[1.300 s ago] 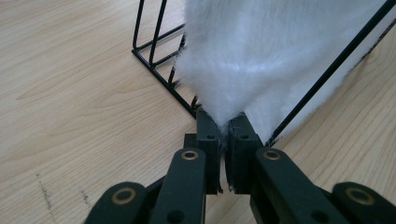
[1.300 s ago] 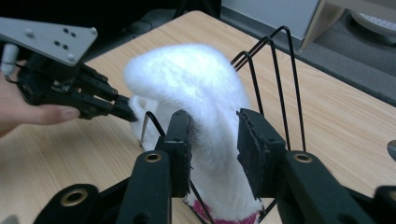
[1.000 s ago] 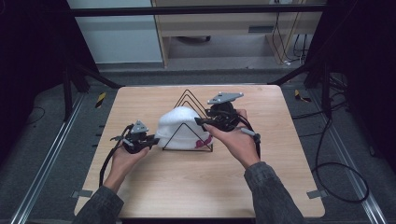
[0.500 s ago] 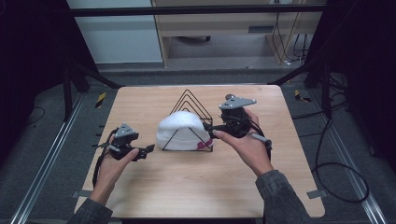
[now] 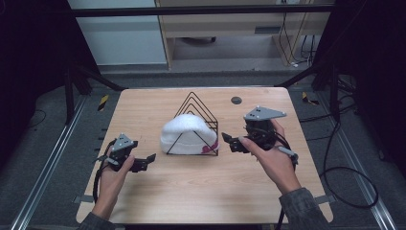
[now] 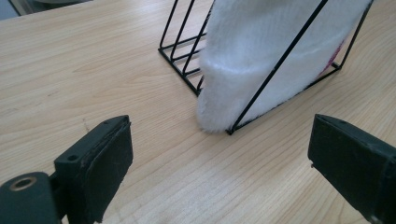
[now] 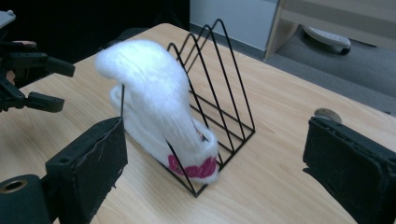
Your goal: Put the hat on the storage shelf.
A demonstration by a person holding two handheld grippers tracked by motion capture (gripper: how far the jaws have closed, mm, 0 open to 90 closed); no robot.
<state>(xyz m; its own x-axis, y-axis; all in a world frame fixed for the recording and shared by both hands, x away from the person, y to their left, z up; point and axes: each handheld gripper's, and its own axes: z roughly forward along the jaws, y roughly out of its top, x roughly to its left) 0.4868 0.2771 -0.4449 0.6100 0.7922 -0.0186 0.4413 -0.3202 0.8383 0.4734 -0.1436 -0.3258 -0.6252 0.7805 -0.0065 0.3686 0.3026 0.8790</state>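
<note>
Rack: black wire rack (image 5: 197,111) with triangular dividers, standing mid-bench (image 5: 191,191).
Contents: white fuzzy hat (image 5: 186,133) tucked in the rack's front slot, pink lettering on its cuff.
Left gripper (image 5: 146,162): beside the rack's left, fingers wide, holding nothing.
Right gripper (image 5: 229,142): beside the rack's right, fingers wide, holding nothing.

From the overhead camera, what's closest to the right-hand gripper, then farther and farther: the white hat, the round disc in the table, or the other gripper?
From the right gripper:
1. White hat, just to its left in the wire rack.
2. Round disc, farther back on the table.
3. Left gripper, beyond the hat.
</note>
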